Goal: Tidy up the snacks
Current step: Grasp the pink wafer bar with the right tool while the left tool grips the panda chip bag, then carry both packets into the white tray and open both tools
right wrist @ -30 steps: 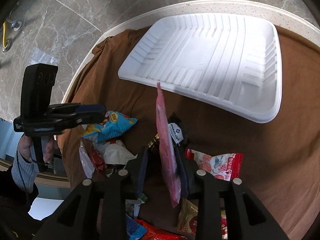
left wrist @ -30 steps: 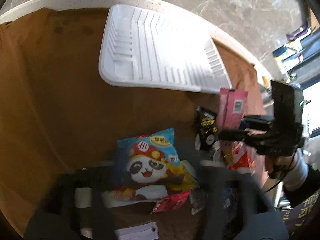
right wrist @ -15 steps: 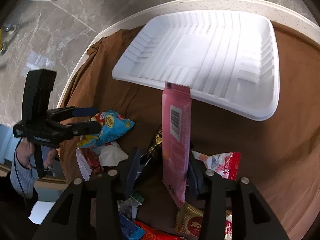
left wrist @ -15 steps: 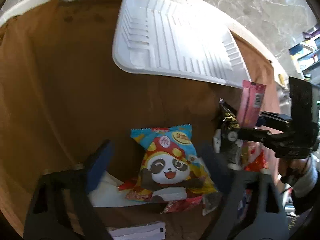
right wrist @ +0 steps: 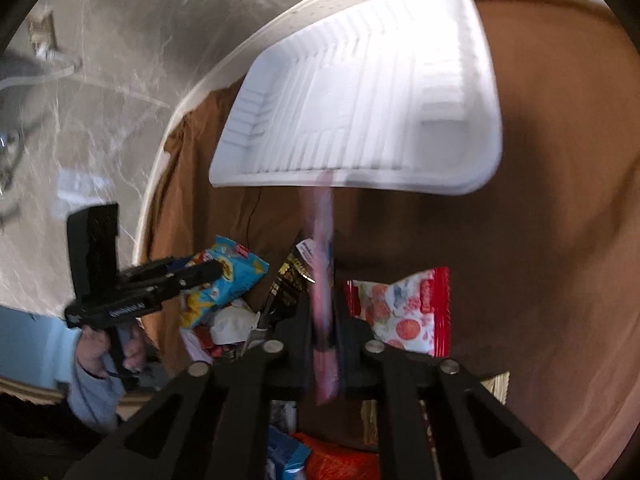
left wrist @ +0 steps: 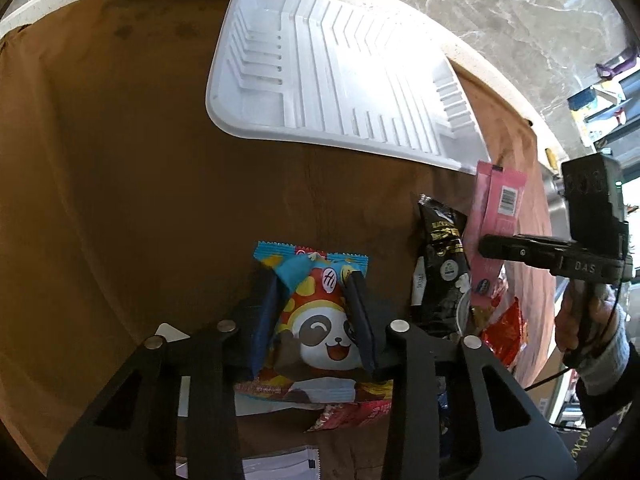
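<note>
My left gripper (left wrist: 314,280) is shut on the blue panda snack bag (left wrist: 320,320), its fingers pinching the bag's top on the brown cloth. My right gripper (right wrist: 322,280) is shut on a slim pink packet (right wrist: 322,264) and holds it upright above the snack pile, just short of the white ribbed tray (right wrist: 360,92). The left wrist view shows the pink packet (left wrist: 498,208) in the right gripper (left wrist: 486,246) near the tray's (left wrist: 340,80) near right corner. The right wrist view shows the left gripper (right wrist: 212,270) on the panda bag (right wrist: 228,276).
A pile of snacks lies at the table's near edge: a black packet (left wrist: 442,256), a red-and-white bag (right wrist: 404,308), red and orange packets (left wrist: 502,332), a white packet (left wrist: 280,466). The brown cloth (left wrist: 100,180) covers the round table, with marble floor beyond its rim.
My left gripper came down over the panda bag and shut on its top. My right gripper carried the pink packet up toward the tray's near edge, and the packet turned edge-on.
</note>
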Action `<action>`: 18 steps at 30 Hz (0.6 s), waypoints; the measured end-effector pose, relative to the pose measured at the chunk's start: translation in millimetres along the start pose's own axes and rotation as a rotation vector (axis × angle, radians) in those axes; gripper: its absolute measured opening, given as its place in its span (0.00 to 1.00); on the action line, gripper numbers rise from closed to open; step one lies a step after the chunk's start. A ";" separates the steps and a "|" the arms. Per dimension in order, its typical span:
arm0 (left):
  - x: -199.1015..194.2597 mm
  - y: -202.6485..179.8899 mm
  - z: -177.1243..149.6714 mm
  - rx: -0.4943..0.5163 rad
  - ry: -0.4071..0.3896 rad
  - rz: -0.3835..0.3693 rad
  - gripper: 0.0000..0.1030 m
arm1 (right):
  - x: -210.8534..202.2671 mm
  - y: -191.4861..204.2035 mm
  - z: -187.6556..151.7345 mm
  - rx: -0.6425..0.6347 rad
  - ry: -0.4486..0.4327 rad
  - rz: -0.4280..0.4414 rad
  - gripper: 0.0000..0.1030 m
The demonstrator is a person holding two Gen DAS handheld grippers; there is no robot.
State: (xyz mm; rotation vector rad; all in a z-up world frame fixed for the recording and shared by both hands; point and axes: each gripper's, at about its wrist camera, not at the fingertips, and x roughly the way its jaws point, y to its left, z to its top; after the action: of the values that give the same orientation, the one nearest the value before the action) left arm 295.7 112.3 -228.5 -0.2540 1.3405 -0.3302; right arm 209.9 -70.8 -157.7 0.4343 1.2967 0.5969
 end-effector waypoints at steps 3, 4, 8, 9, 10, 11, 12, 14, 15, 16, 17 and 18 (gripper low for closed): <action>-2.7 2.2 -1.6 -0.002 -0.011 -0.019 0.28 | -0.5 -9.0 -5.8 0.045 -0.014 0.034 0.10; -3.3 3.3 -1.9 -0.007 -0.014 -0.029 0.26 | -1.8 -11.7 -7.8 0.061 -0.022 0.053 0.10; -10.3 15.3 -4.7 -0.045 -0.032 -0.078 0.22 | -10.1 -12.3 -9.9 0.089 -0.047 0.120 0.09; -12.9 18.0 -5.0 -0.050 -0.037 -0.093 0.21 | -12.2 -11.7 -9.2 0.096 -0.049 0.139 0.09; -14.5 18.5 -5.3 -0.048 -0.037 -0.106 0.21 | -14.4 -10.6 -7.8 0.103 -0.059 0.150 0.09; -16.5 20.2 -5.5 -0.054 -0.042 -0.109 0.20 | -16.2 -10.2 -6.7 0.112 -0.061 0.174 0.09; -18.1 20.7 -5.9 -0.058 -0.044 -0.115 0.20 | -18.6 -10.9 -5.0 0.131 -0.066 0.207 0.09; -20.5 22.0 -6.2 -0.064 -0.047 -0.134 0.19 | -20.5 -11.3 -1.4 0.144 -0.071 0.237 0.10; -20.6 22.2 -6.0 -0.064 -0.044 -0.147 0.19 | -22.2 -10.7 0.9 0.148 -0.075 0.249 0.10; -21.2 23.0 -6.6 -0.067 -0.043 -0.158 0.18 | -23.1 -10.4 2.7 0.152 -0.077 0.258 0.10; -21.7 24.0 -5.9 -0.068 -0.046 -0.161 0.17 | -23.9 -9.9 4.6 0.154 -0.077 0.271 0.10; -22.4 23.9 -5.7 -0.067 -0.046 -0.171 0.17 | -24.7 -8.9 6.6 0.160 -0.082 0.283 0.10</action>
State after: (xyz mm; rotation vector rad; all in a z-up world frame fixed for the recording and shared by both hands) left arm 287.9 143.0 -218.1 -0.4310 1.2891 -0.4207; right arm 214.0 -93.1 -142.8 0.7760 1.2175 0.7058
